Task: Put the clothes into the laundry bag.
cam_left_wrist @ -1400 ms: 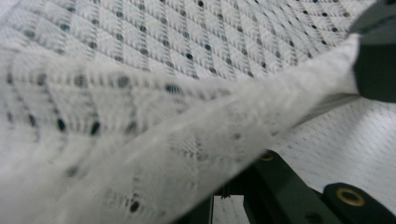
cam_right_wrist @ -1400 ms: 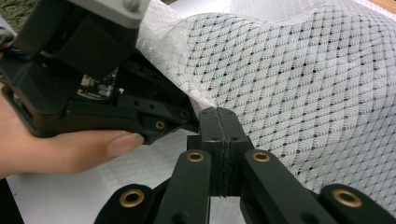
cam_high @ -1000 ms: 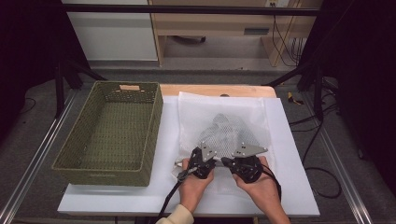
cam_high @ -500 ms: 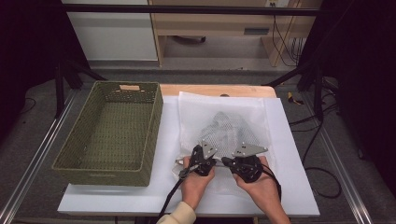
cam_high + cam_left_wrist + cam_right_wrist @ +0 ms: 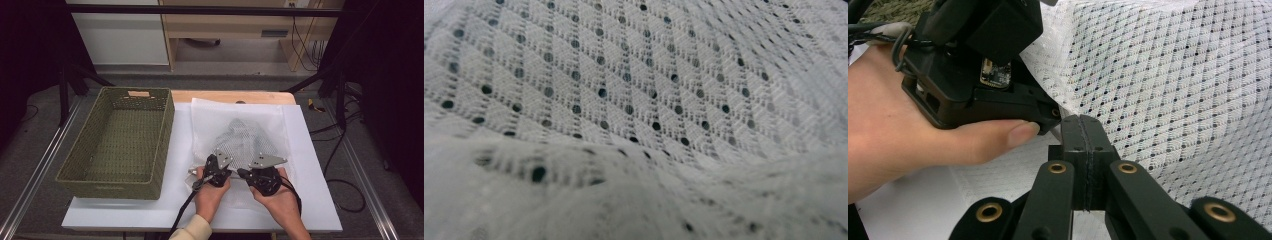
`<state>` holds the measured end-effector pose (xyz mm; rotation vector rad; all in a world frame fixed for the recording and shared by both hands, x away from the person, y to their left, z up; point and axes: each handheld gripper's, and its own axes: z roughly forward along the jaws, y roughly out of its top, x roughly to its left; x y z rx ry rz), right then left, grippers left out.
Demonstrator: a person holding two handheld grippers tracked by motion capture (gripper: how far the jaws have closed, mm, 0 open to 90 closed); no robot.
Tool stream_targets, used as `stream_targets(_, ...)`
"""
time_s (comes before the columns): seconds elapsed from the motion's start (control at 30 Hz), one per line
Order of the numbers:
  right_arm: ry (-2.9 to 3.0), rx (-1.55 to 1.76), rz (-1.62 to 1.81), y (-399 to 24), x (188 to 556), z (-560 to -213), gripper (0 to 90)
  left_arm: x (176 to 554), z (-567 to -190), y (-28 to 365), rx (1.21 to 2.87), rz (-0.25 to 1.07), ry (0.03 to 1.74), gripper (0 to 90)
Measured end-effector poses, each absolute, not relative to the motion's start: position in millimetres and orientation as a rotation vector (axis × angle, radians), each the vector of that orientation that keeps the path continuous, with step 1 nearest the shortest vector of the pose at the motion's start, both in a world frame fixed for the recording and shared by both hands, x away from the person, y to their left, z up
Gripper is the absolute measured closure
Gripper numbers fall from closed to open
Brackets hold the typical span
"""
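Mesh laundry bag [image 5: 240, 135], one of them, white with a grey garment [image 5: 243, 141] showing through, lies on the single white board [image 5: 320, 200] just right of one green woven basket [image 5: 120, 142]. Two grippers work its near edge: the left gripper [image 5: 212, 167] is clenched with mesh against its camera, and the right gripper [image 5: 1082, 131] is clenched, its jaws pressed together beside the bag's edge; whether it pinches mesh I cannot tell.

Basket [image 5: 117, 145] left of mesh bag [image 5: 245, 135], both on table [image 5: 310, 150].
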<state>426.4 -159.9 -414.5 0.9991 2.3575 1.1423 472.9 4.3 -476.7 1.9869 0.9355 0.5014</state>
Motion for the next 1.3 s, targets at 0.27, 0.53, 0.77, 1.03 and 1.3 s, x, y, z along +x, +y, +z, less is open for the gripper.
stream_targets(0.27,2.36,0.997,1.143,-159.7,426.2,-414.1,90.0,474.8,-477.0,3.6,1.991,0.501,0.937,90.0)
stream_targets(0.53,2.361,0.998,1.141,-159.9,426.2,-414.2,90.0,477.5,-477.9,3.7,1.985,0.496,0.946,90.0)
stream_targets(0.77,2.36,0.999,1.141,-160.2,426.5,-414.3,90.0,479.2,-478.6,3.3,1.98,0.499,0.951,90.0)
stream_targets(1.03,2.363,0.999,1.14,-160.4,426.7,-414.8,90.0,479.7,-479.1,3.0,1.974,0.498,0.958,90.0)
stream_targets(1.3,2.364,0.994,1.141,-159.8,426.0,-414.6,90.0,481.4,-479.6,2.5,1.969,0.503,0.965,90.0)
